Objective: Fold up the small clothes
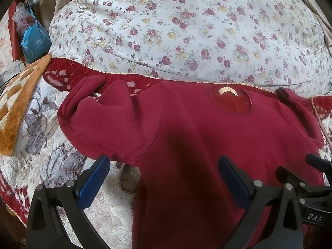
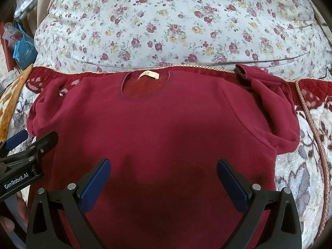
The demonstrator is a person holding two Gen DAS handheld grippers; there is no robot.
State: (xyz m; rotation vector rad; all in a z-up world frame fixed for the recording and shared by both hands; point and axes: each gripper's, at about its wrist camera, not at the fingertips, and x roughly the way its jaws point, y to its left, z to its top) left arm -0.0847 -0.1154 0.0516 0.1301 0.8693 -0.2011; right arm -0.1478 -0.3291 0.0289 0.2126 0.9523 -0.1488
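A dark red long-sleeved top (image 1: 186, 128) lies flat on the bed, neck hole and label (image 1: 228, 91) at the far side. Its left sleeve (image 1: 97, 112) is bunched and folded beside the body; its right sleeve (image 2: 274, 103) is crumpled at the right shoulder. My left gripper (image 1: 164, 166) is open and empty, hovering over the top's left side near the armpit. My right gripper (image 2: 164, 168) is open and empty above the middle of the top (image 2: 155, 124). The left gripper also shows at the left edge of the right wrist view (image 2: 27, 145).
A big floral quilt (image 1: 186, 31) is piled just behind the top. A patterned red and white blanket (image 1: 51, 166) covers the bed. An orange checked mat (image 1: 18, 103) lies at the left. Bags (image 1: 33, 39) sit at the far left.
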